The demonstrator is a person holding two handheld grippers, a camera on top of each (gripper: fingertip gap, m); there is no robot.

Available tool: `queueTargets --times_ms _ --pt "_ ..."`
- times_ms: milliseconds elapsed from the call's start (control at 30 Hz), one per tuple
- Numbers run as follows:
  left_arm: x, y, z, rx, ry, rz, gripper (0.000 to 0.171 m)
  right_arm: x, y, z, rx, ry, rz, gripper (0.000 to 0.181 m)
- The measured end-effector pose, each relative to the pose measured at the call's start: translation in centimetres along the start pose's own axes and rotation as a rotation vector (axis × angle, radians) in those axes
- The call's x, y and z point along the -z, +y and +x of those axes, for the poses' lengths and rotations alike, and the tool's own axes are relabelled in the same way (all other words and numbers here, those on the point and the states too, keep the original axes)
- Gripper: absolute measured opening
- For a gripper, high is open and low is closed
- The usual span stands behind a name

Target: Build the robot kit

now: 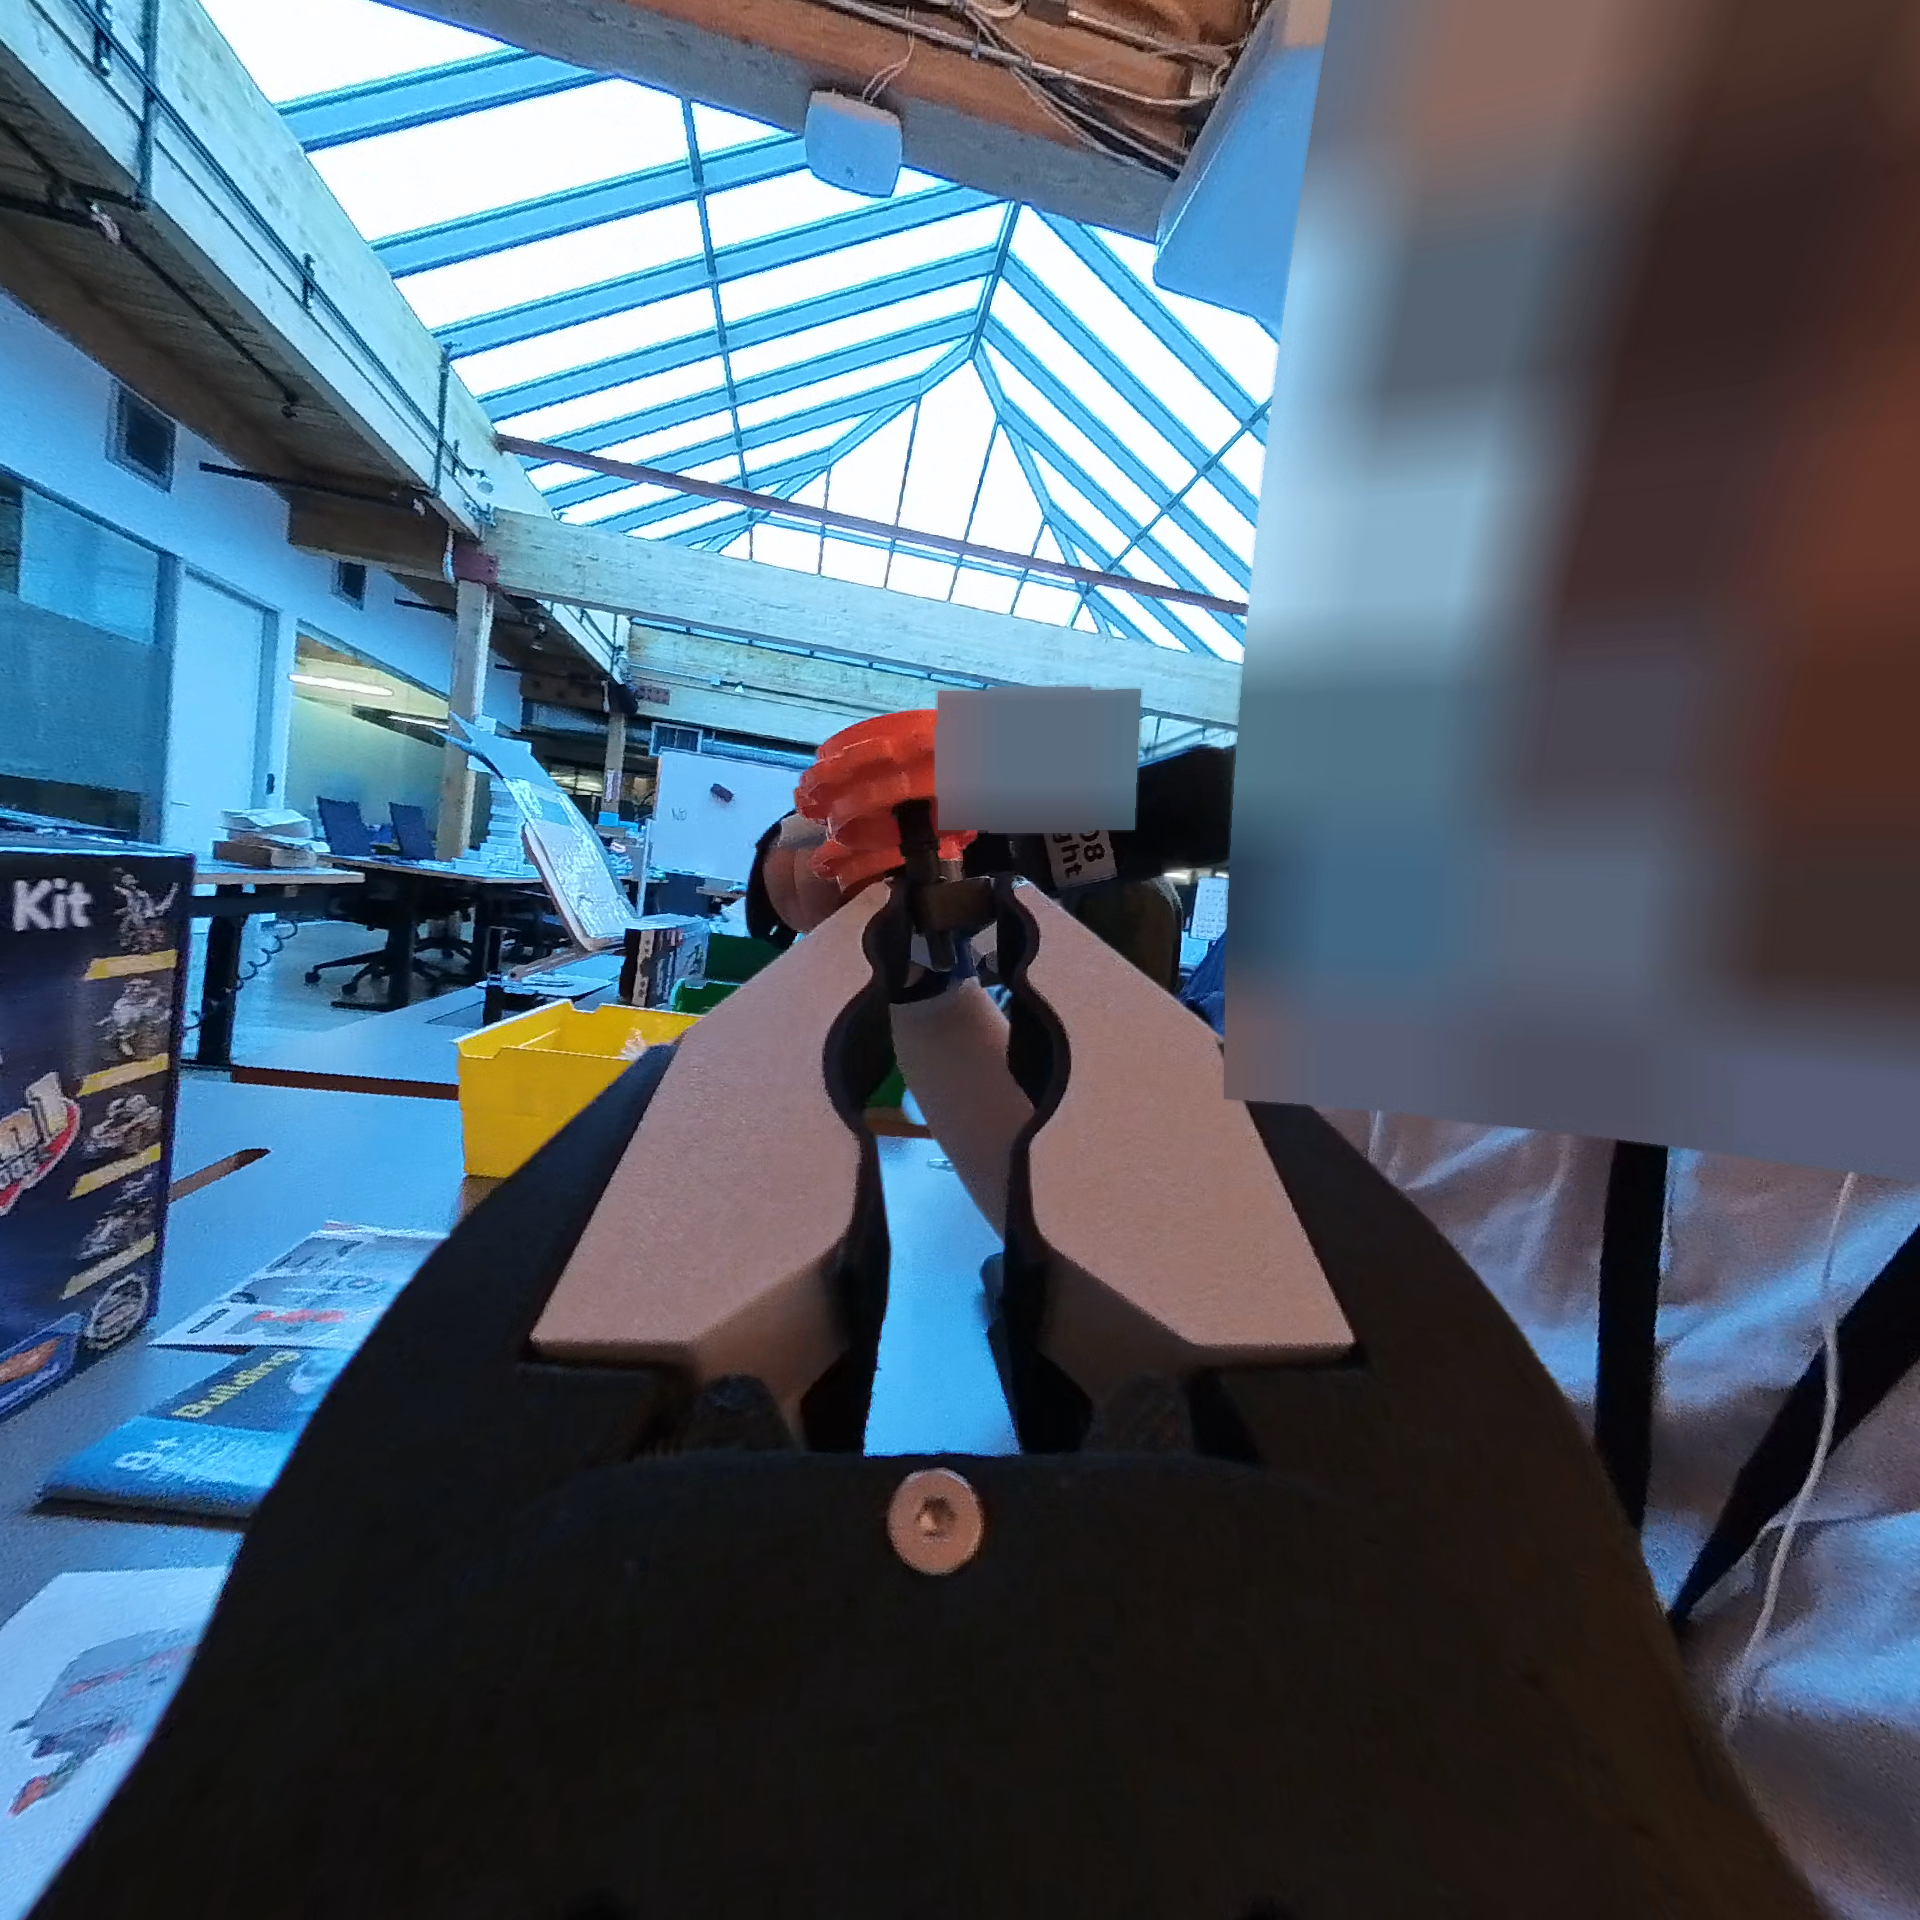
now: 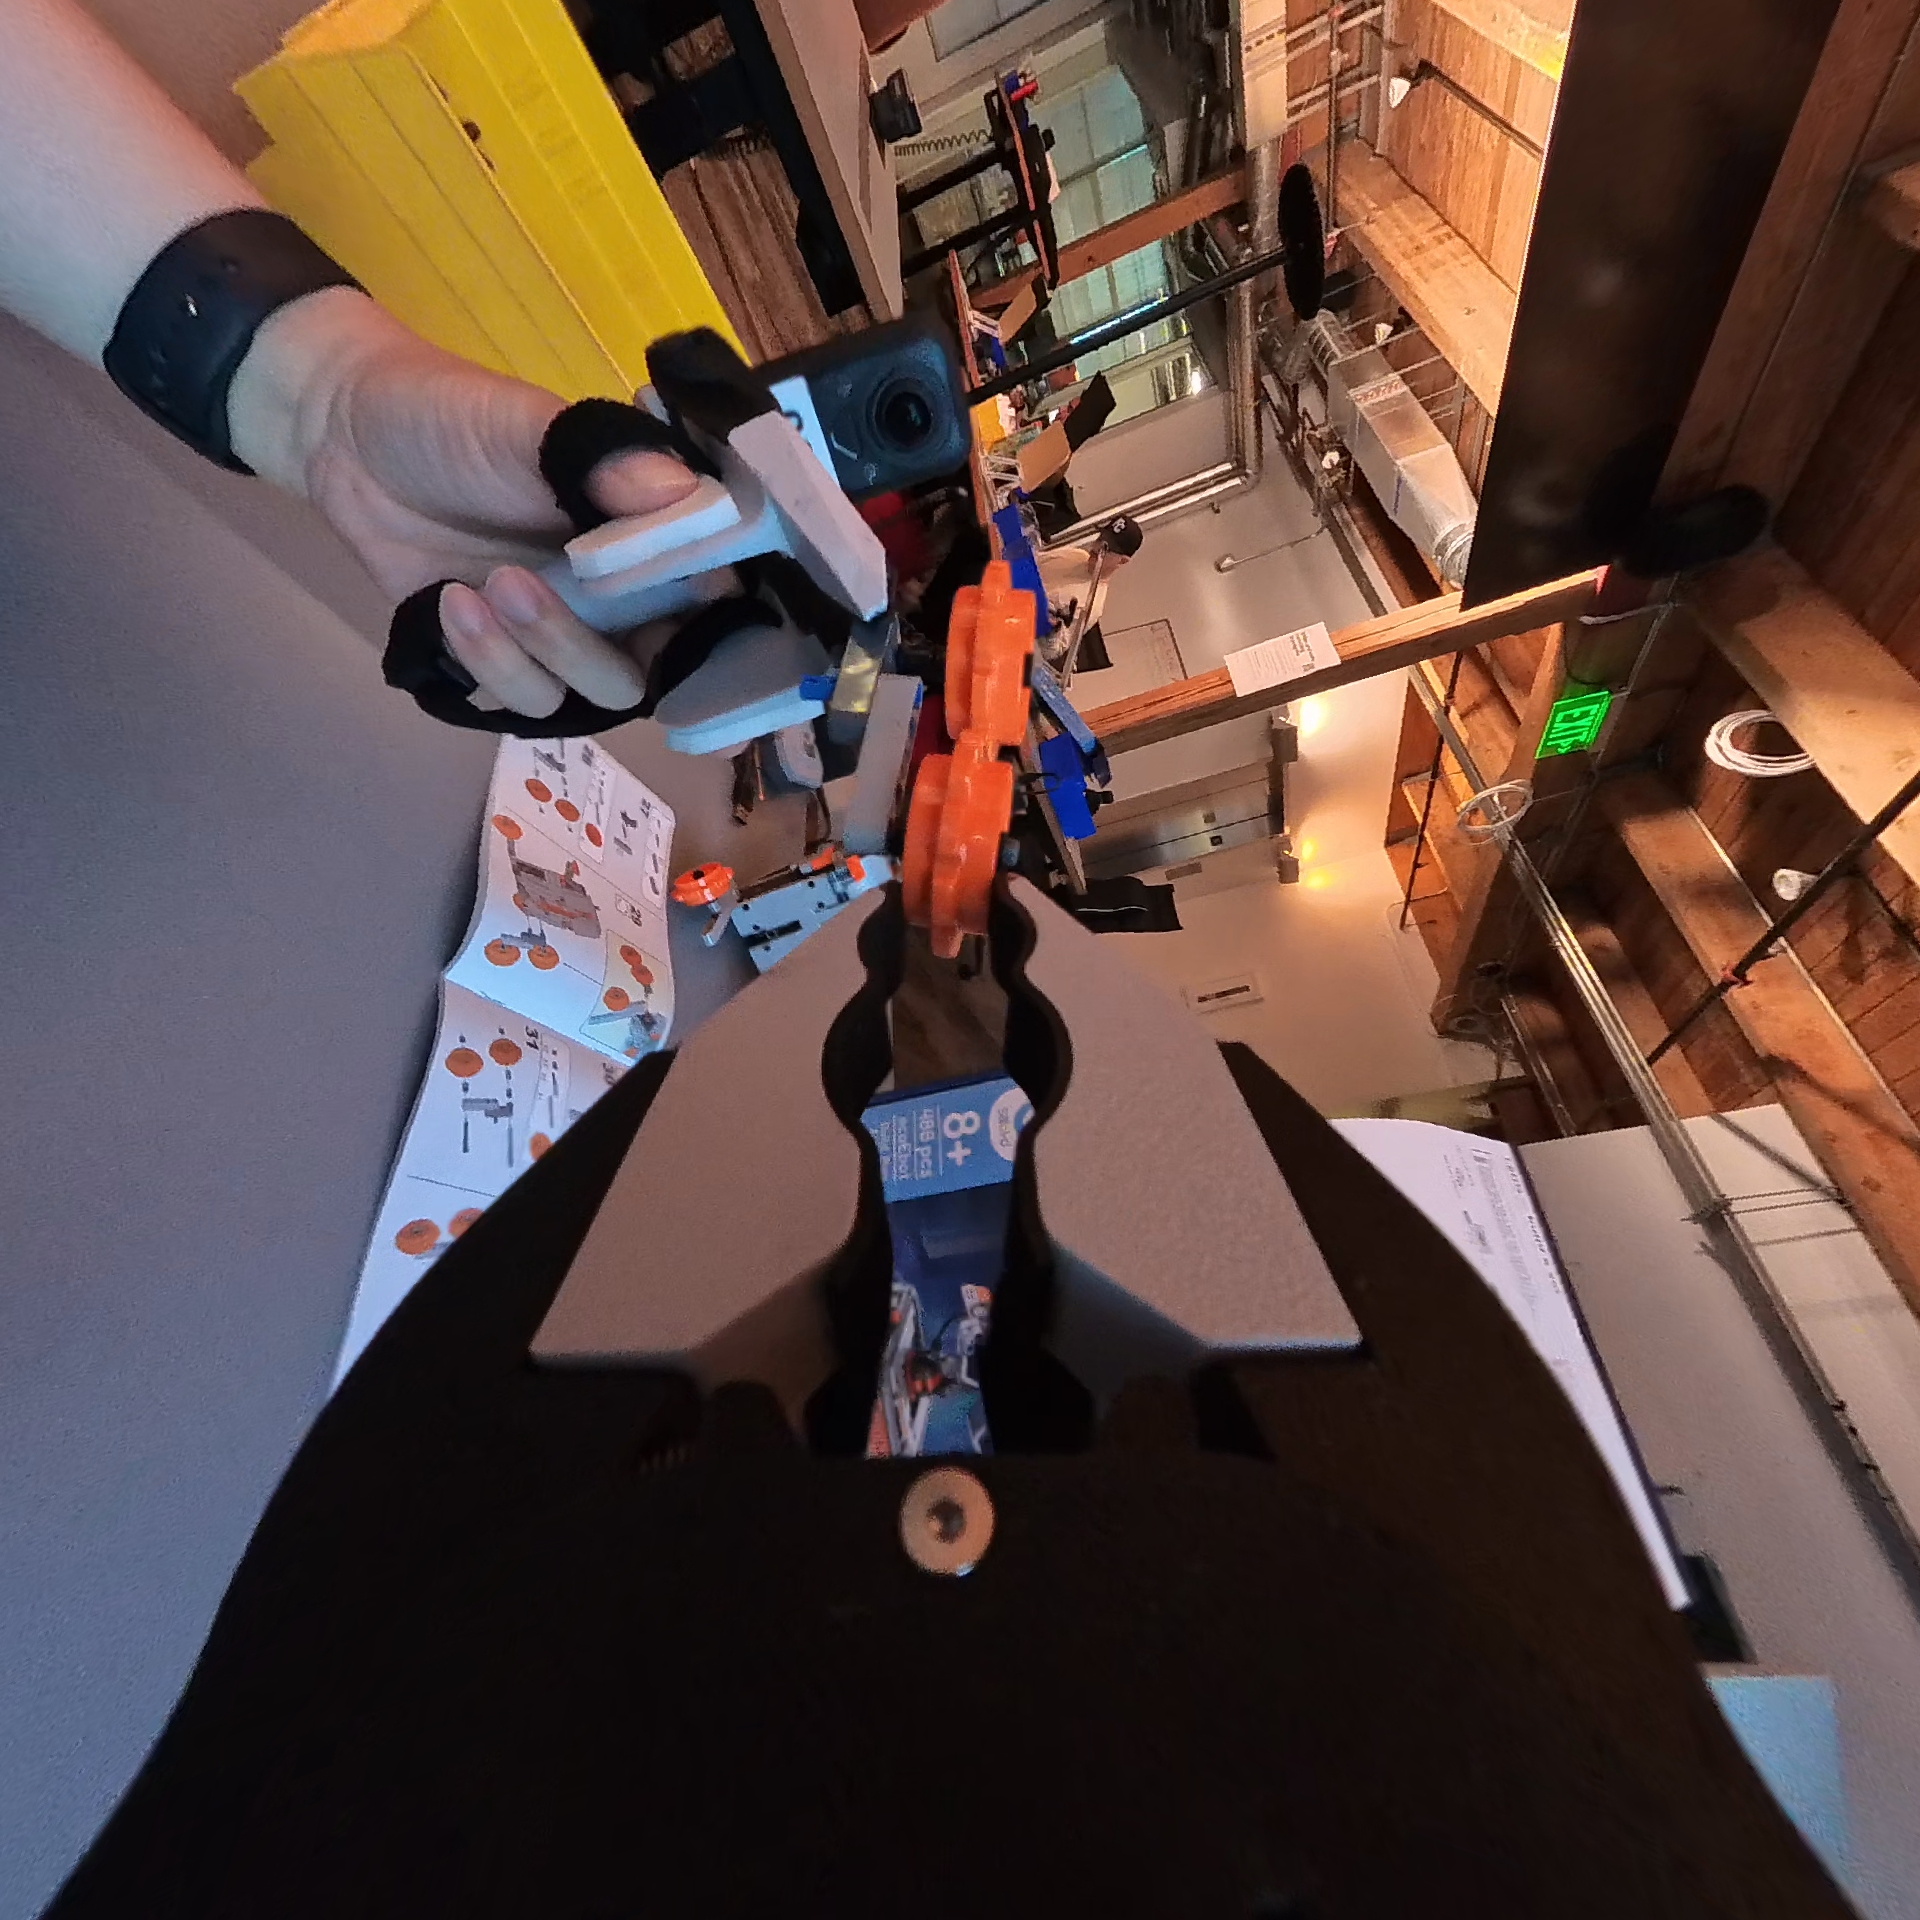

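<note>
Half-built: left gripper (image 1: 940, 914) clamped on dark axle (image 1: 928, 883), right gripper (image 2: 951, 902) on orange gear (image 2: 956, 842), seemingly; subassembly (image 2: 790, 904) mid-desk.

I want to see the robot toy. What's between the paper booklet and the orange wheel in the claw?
In the right wrist view, a small grey toy part lies between the instruction booklet and the orange wheel held by the right claw.

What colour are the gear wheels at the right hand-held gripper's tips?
Orange. The gear wheels show best in the right wrist view.
</note>
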State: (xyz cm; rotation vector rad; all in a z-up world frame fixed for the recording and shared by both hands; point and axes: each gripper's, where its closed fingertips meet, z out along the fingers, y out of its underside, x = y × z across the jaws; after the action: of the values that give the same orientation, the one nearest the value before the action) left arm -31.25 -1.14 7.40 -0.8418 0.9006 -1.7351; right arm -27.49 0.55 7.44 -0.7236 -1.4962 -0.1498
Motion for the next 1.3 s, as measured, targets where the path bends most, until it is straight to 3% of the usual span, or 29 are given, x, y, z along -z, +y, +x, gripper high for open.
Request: queueTargets --times_ms 433,800,967,1100,1200,1300 --pt "-0.1 0.1 0.3 0.105 0.078 0.033 0.013 0.6 -1.3 0.5 -0.079 -0.017 0.075 0.015" --pt "-0.2 0.2 0.5 0.082 0.078 0.024 0.013 0.6 -1.5 0.4 0.003 0.003 0.067 0.015" --pt "0.2 0.7 -2.7 0.22 -0.079 0.045 0.013 -0.5 2.8 -1.7 -0.288 -0.162 0.001 0.017" --pt "1.1 1.0 -5.0 0.34 -0.164 0.111 0.013 -1.1 5.9 -2.0 -0.549 -0.191 0.01 0.046" --pt "1.7 1.0 -6.0 0.341 -0.213 0.138 0.013 -1.5 5.4 -1.1 -0.648 -0.16 0.051 0.062" --pt "1.9 1.0 -6.6 0.297 -0.275 0.142 0.013 -2.7 2.3 1.0 -0.624 -0.04 0.087 0.062"
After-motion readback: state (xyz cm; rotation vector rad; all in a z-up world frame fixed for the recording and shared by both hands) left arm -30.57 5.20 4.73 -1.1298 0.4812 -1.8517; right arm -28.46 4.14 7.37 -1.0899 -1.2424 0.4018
